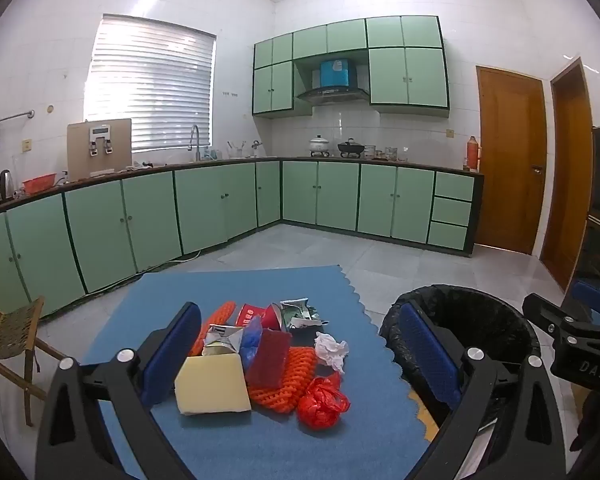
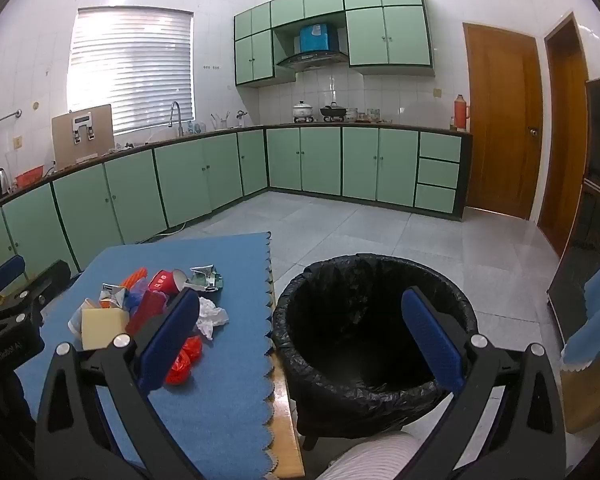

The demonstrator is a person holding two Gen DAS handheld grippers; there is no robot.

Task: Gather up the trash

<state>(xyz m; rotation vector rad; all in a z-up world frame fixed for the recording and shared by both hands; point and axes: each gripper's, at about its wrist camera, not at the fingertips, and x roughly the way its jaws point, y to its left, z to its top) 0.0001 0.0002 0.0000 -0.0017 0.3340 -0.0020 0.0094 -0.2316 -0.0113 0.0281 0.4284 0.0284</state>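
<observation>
Over blue mat (image 1: 228,436) and trash pile (image 1: 260,360), both hand-held grippers, left (image 1: 300,356) and right (image 2: 300,340), tilt slightly downward, seemingly level-wristed, jaws wide, empty.

Pale green cabinets (image 1: 220,204) line two walls of a white-tiled kitchen, their dark worktop serving as the landmark. On it, at the left end, stand a kettle (image 1: 5,185) and a red basket (image 1: 40,182), with a tan water dispenser (image 1: 99,147) just beside them. A curved tap (image 1: 195,142) rises further along, below a window with closed white blinds (image 1: 152,84). Past the corner, a white pot (image 1: 319,145) and a black pan (image 1: 351,147) sit beneath a range hood (image 1: 334,92) set among green wall cupboards. An orange flask (image 1: 473,152) stands at the worktop's right end, next to a wooden door (image 1: 510,160). A wooden chair (image 1: 14,332) stands on the floor in front of the left cabinets.
</observation>
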